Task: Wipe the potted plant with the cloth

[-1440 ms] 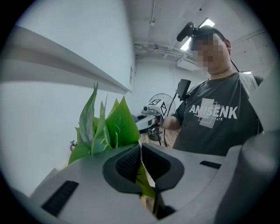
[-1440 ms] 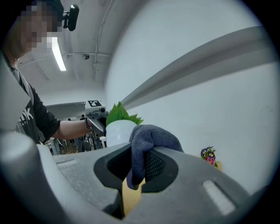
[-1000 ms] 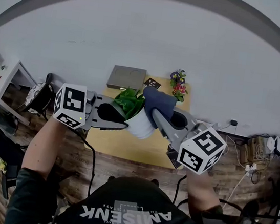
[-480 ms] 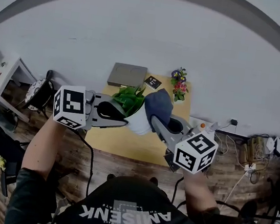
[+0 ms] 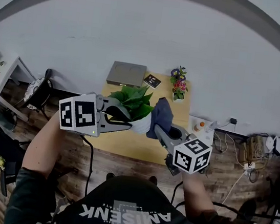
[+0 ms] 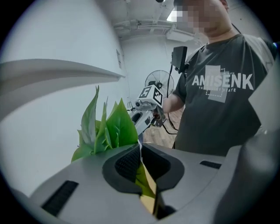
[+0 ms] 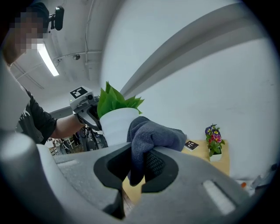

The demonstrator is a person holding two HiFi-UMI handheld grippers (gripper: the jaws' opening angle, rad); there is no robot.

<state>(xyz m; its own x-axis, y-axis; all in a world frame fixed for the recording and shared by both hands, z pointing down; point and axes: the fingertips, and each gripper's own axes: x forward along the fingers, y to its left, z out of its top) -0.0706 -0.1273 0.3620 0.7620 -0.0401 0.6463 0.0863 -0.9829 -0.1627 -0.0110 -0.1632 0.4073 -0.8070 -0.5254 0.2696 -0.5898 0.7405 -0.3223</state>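
Above the yellow table, plant and cloth meet.
The left gripper pinches the white rim of the potted plant between shut jaws, green leaves rising beyond; the right gripper clamps the dark cloth, its bunched fold lying against the pot's side. A small flowerpot stands at the table's far edge.

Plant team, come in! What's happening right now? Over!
Left gripper shut on potted plant rim. Right gripper shut on cloth, cloth at plant's side. Small flowers stand apart, behind.
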